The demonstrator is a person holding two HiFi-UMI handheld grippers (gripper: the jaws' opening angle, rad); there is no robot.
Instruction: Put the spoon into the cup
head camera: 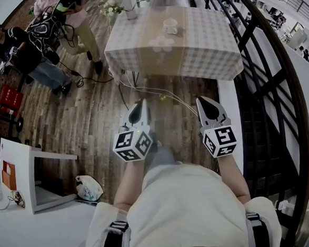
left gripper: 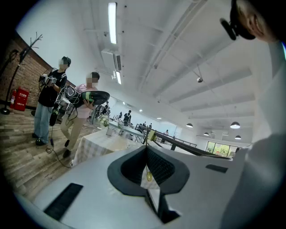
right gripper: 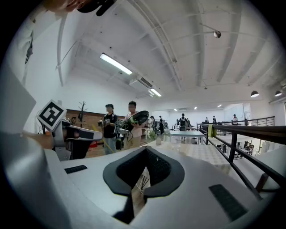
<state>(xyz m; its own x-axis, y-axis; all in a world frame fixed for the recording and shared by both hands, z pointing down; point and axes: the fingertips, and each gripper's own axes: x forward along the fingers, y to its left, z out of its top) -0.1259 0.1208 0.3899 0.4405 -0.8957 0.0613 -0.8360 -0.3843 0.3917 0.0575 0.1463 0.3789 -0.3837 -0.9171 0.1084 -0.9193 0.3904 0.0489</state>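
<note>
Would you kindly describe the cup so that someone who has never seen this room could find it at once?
Straight ahead, beside the dark railing, stands a table under a pale checked cloth. The cup sits near the middle of its far half. It is small, low and pale, unlike the taller bunch of white flowers at the far left corner.

**A big, bright hall with tables like a café**

We think this is a big hall, a bit like a café. We see a surface [head camera: 191, 44] with a checked cloth and flowers [head camera: 110, 8] at its far edge, and more tables [right gripper: 185, 133] far back. The floor [head camera: 91, 119] is brown wood. A black railing [head camera: 268, 86] runs along one side. Long lamps [left gripper: 112, 22] shine on the high white ceiling. One wall [left gripper: 24, 67] is brick. People [left gripper: 49, 98] stand about holding gear.
</note>
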